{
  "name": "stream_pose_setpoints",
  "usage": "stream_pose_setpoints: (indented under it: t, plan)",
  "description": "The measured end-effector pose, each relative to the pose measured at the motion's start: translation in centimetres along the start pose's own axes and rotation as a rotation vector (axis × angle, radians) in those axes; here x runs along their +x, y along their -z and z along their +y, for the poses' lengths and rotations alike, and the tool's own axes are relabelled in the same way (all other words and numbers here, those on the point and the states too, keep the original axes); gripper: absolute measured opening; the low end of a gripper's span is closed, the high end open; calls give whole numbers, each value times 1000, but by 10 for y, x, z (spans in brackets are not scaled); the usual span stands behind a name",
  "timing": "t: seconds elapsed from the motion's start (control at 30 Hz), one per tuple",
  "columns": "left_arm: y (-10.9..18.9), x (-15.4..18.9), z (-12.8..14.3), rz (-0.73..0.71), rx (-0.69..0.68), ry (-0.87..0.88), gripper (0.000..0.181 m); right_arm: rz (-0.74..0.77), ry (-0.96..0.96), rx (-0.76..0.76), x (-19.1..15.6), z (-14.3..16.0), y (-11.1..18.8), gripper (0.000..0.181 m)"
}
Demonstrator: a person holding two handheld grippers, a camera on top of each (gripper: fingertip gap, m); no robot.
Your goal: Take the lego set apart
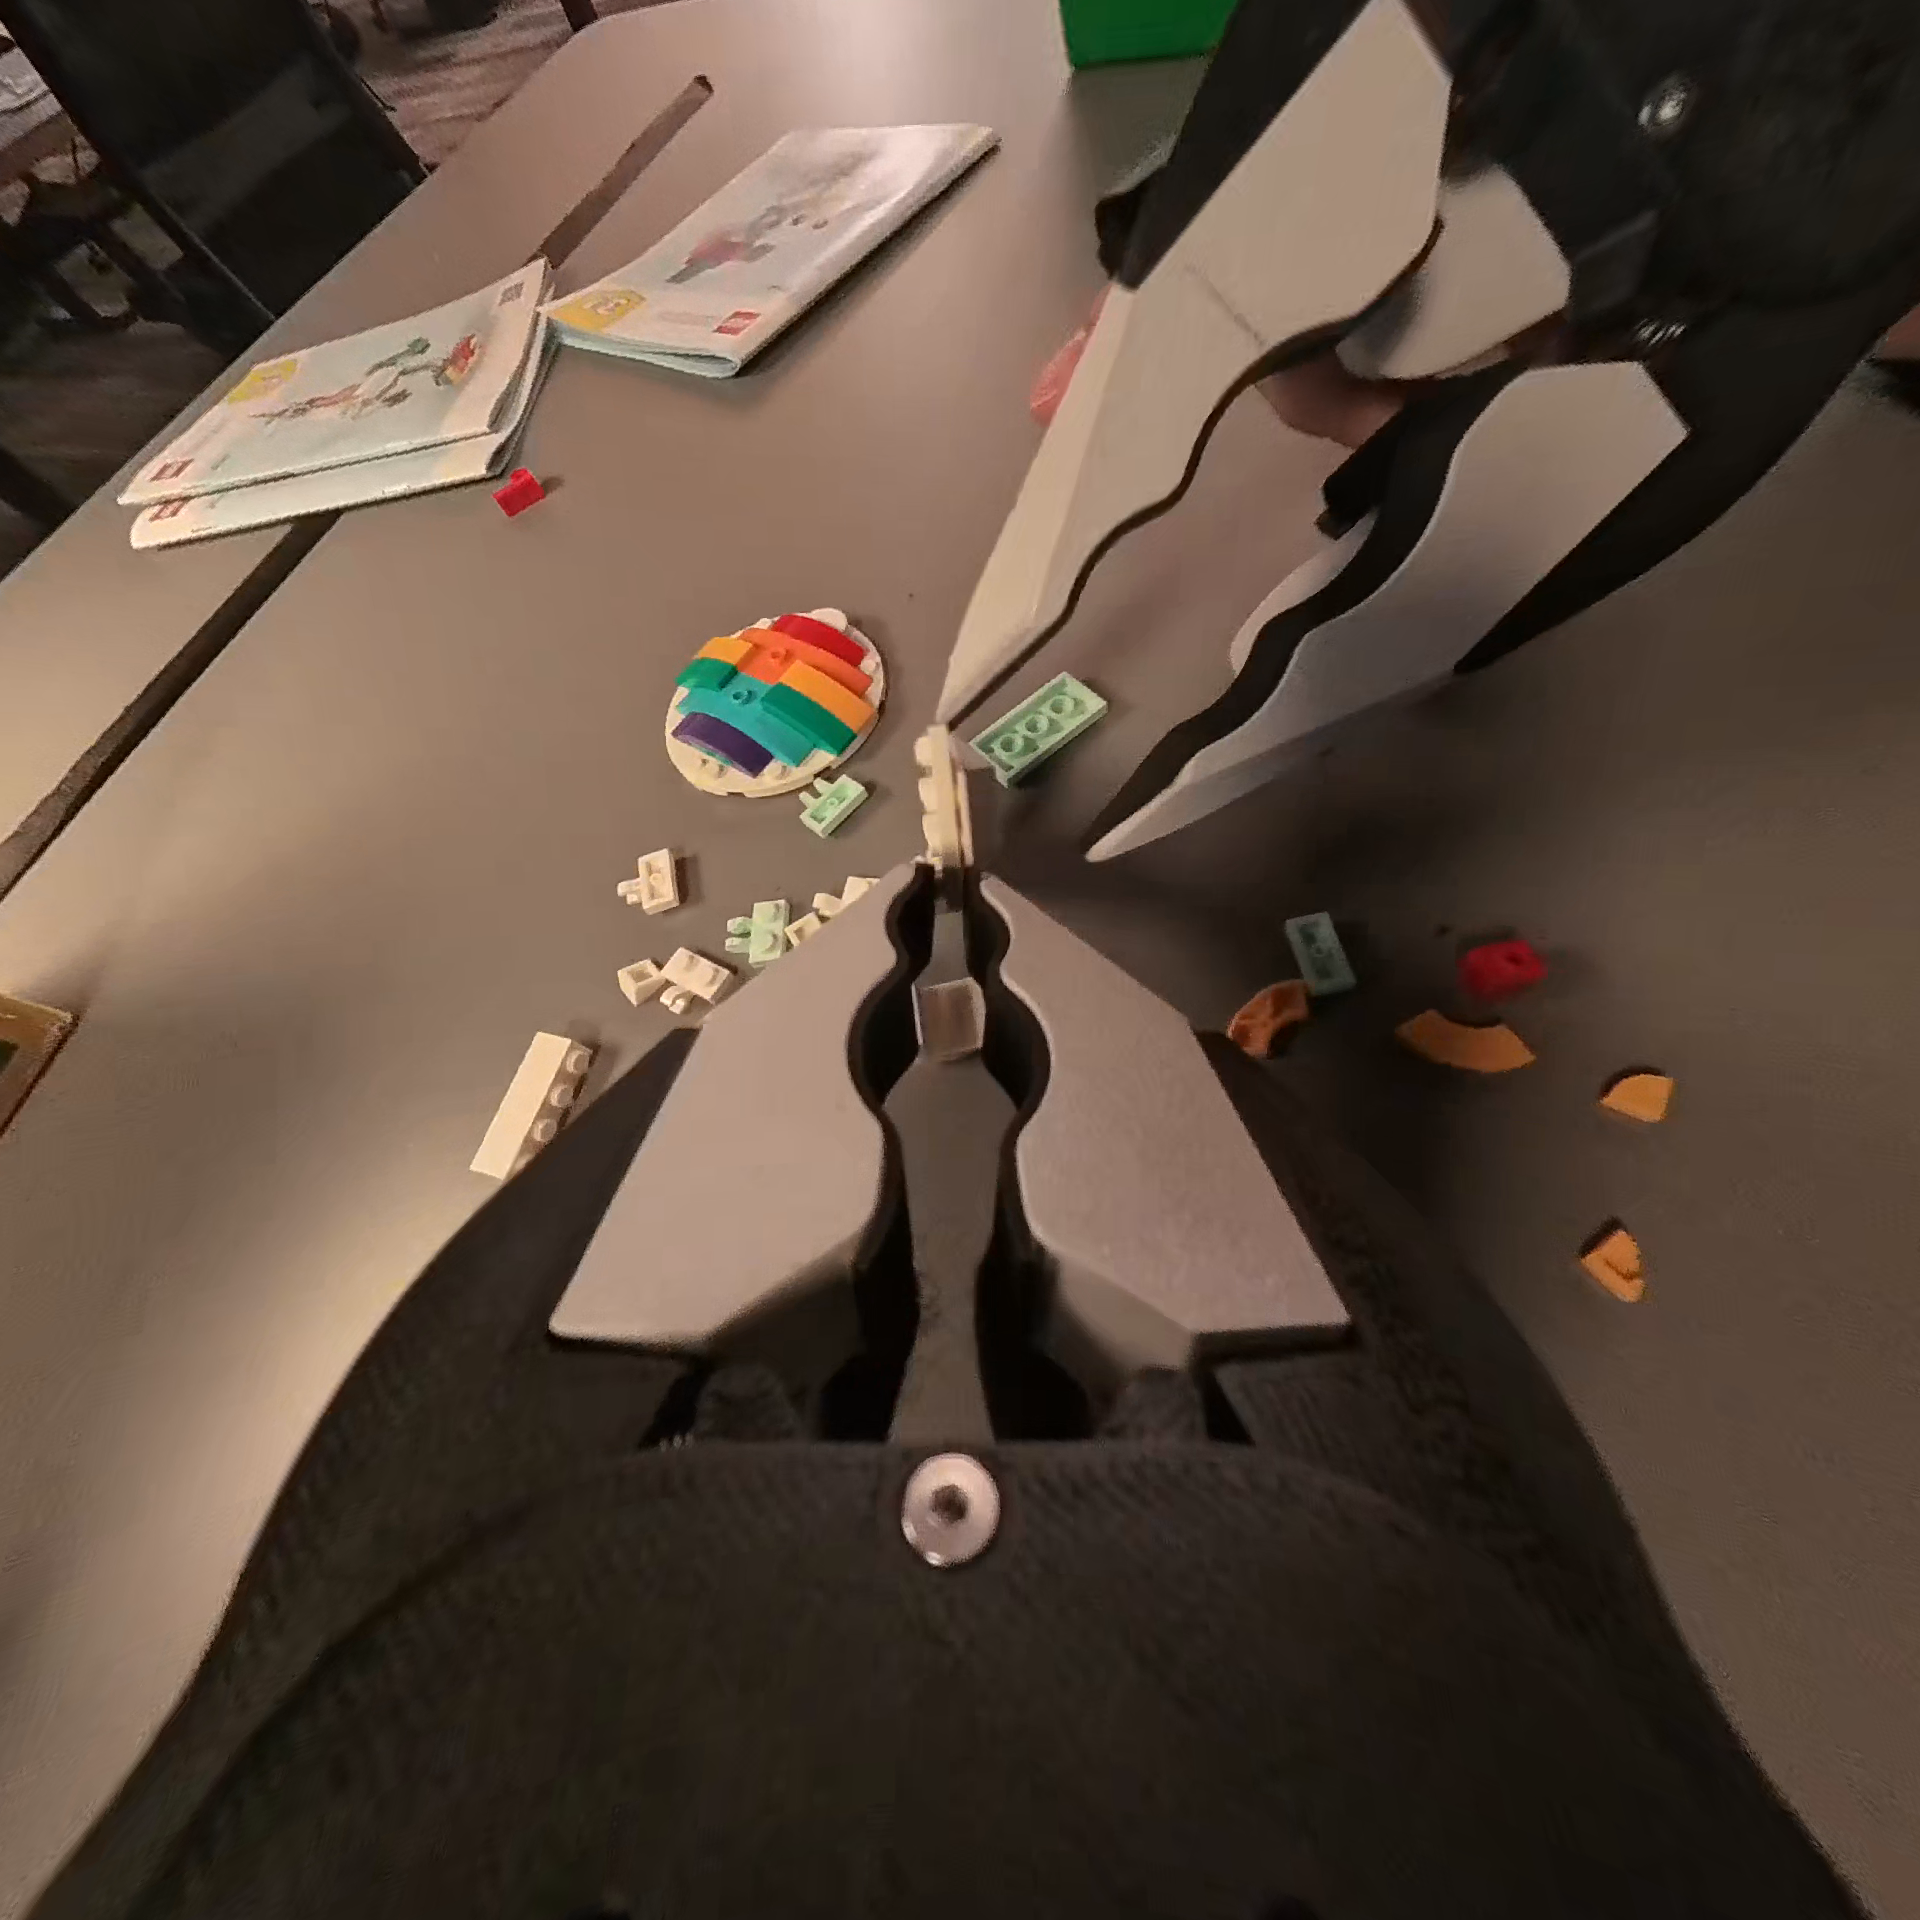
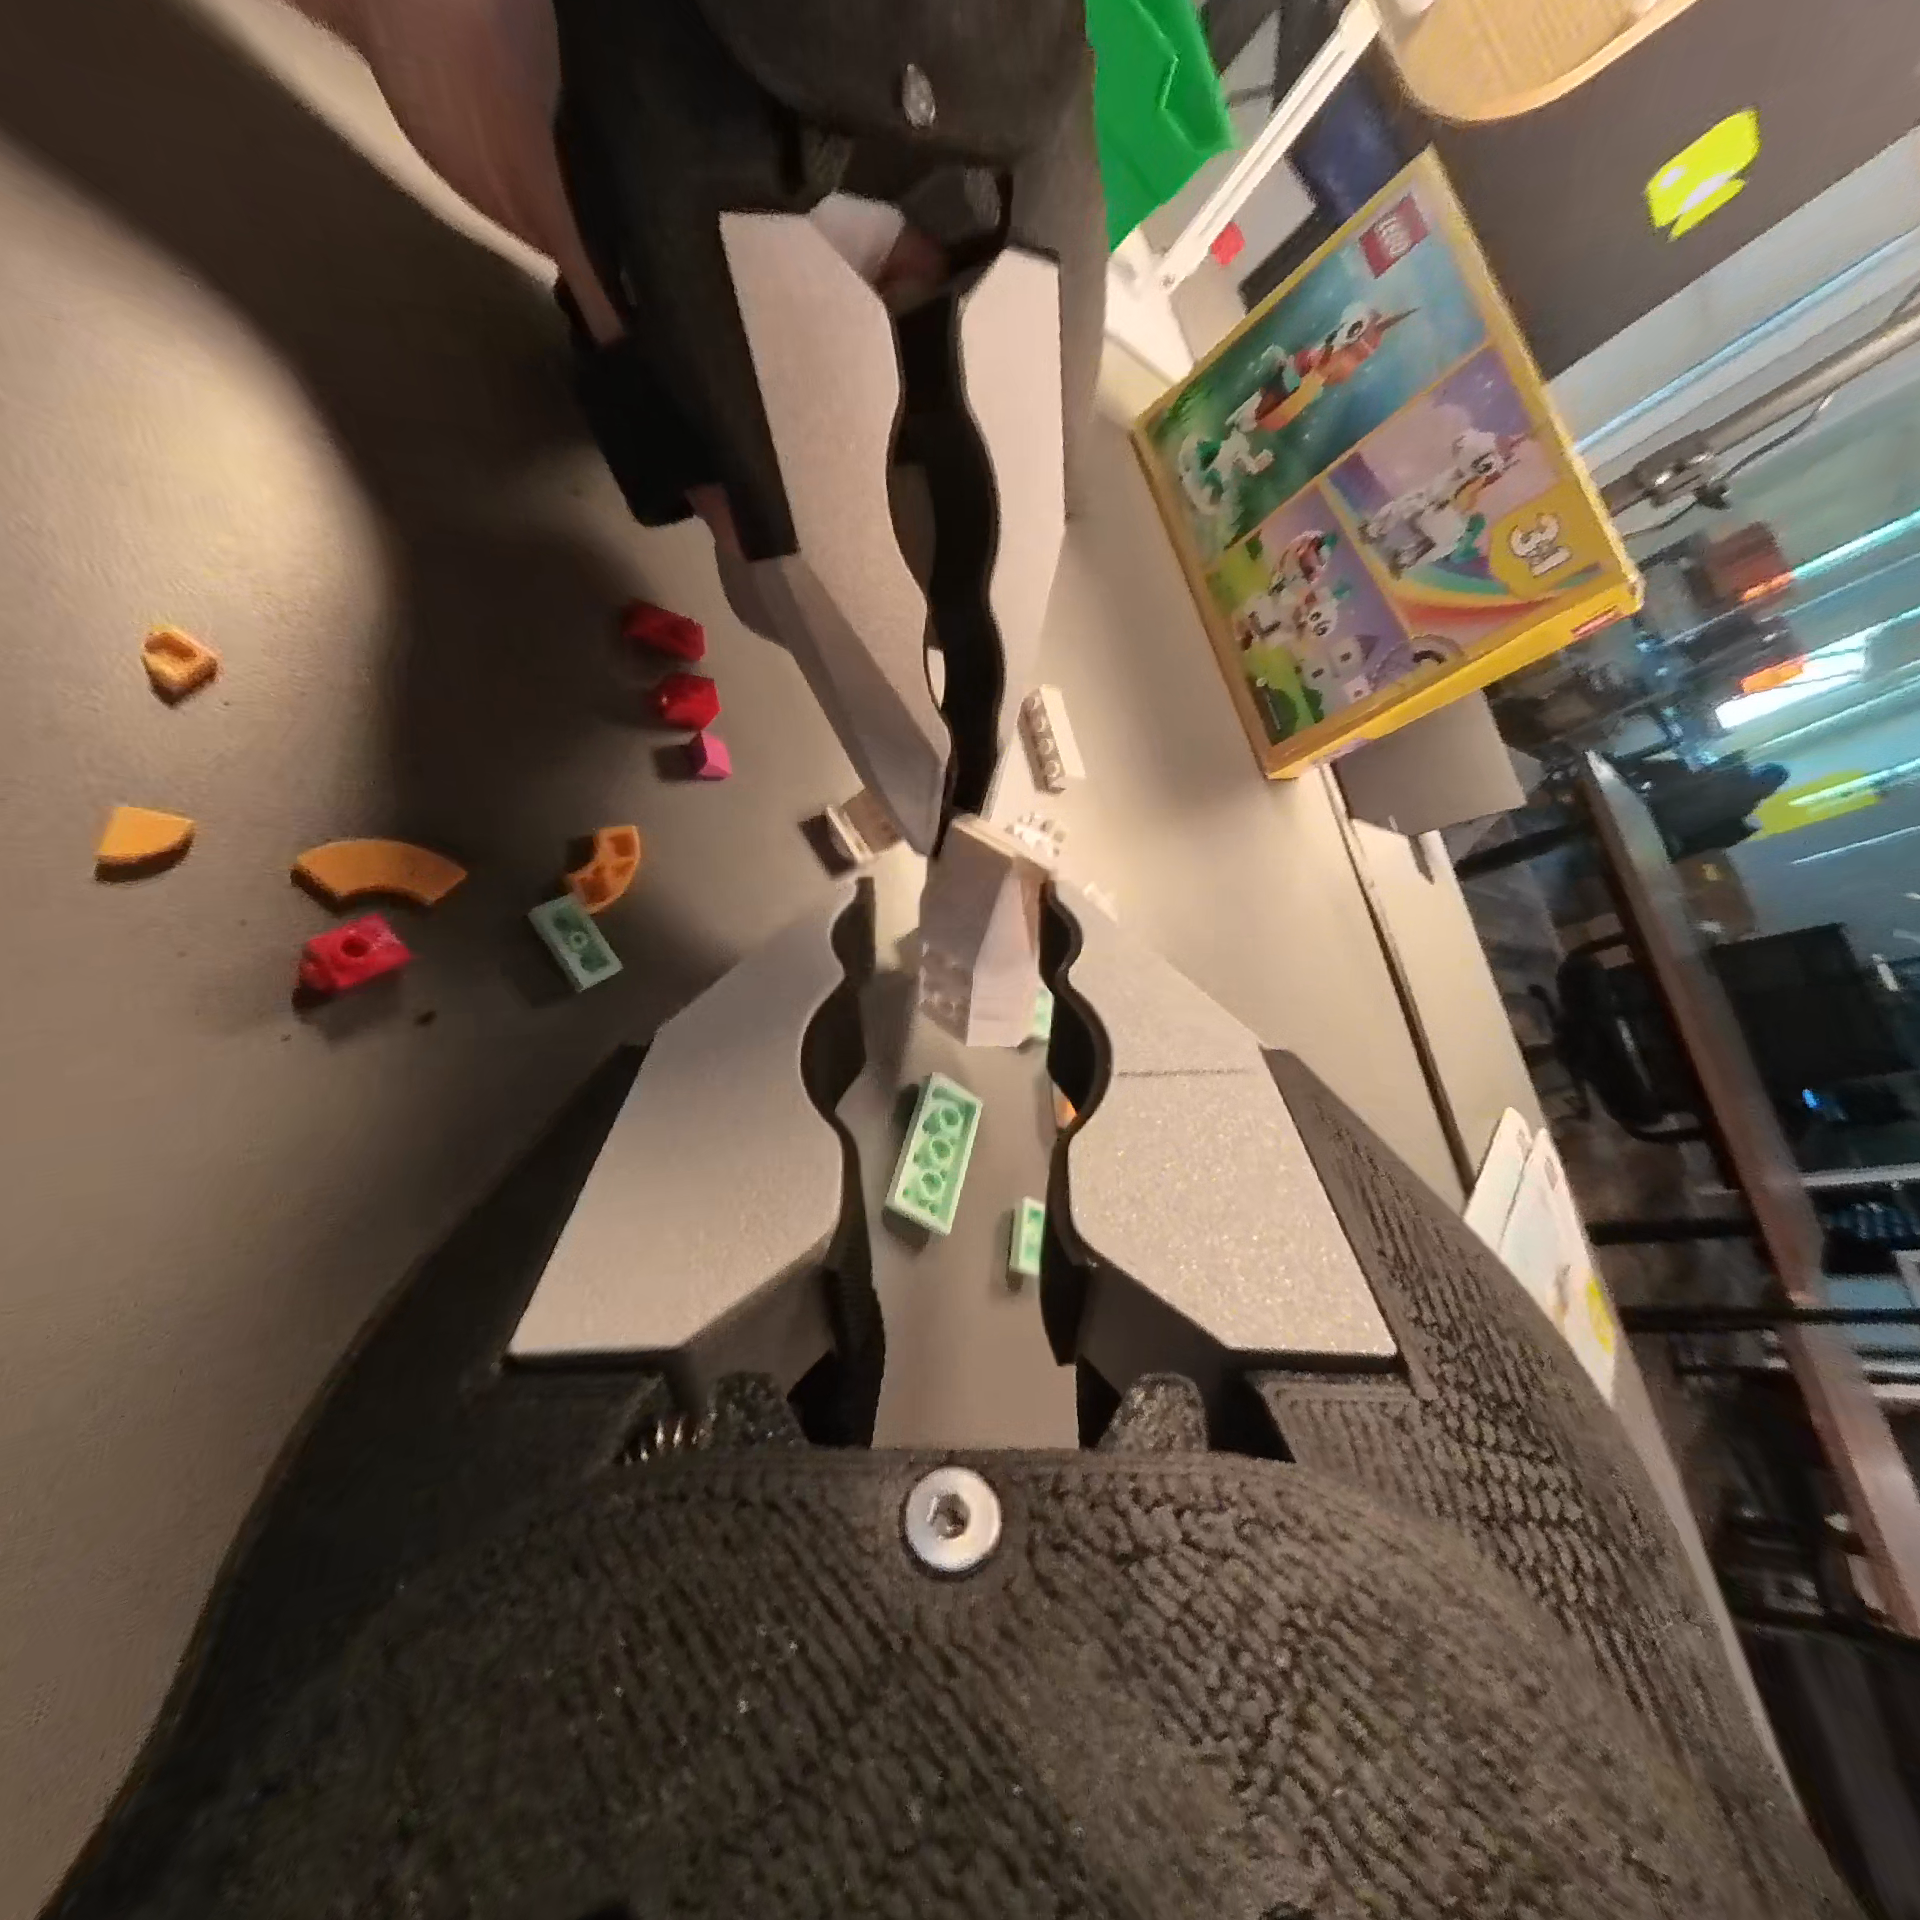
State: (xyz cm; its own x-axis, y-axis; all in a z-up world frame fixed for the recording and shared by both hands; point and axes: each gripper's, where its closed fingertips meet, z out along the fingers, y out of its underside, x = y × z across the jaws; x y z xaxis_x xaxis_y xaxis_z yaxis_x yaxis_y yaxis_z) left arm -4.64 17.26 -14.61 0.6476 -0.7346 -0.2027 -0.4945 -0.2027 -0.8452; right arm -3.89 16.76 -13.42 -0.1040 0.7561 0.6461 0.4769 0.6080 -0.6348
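My left gripper (image 1: 945, 873) is shut on a small white lego assembly (image 1: 943, 795) and holds it above the grey table (image 1: 364, 831). My right gripper (image 1: 1013, 784) comes in from the upper right with its jaws open, one fingertip (image 1: 951, 707) against the assembly's far end. In the right wrist view the white assembly (image 2: 977, 956) sits between my right gripper's open tips (image 2: 956, 888), and the left gripper (image 2: 940, 831) pinches its far end. A rainbow build on a round white plate (image 1: 774, 707) lies just left of the grippers.
Loose pieces lie around: a mint plate (image 1: 1039, 727), small white clips (image 1: 665, 966), a long white brick (image 1: 535, 1101), orange curved tiles (image 1: 1465, 1039) and a red brick (image 1: 1501, 966). Instruction booklets (image 1: 353, 416) lie at the back left. The set's box (image 2: 1382, 488) stands nearby. Only a small space, under 4 cm, lies between the two pairs of fingers.
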Motion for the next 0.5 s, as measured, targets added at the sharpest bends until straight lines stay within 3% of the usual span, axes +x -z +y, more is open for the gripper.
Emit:
stream_pose_setpoints:
  t: [0.5]
  plan:
    - [-2, -4, 0, 1, -12, 80, 4, -6, 84, -30, -10, 1, -6, 28]
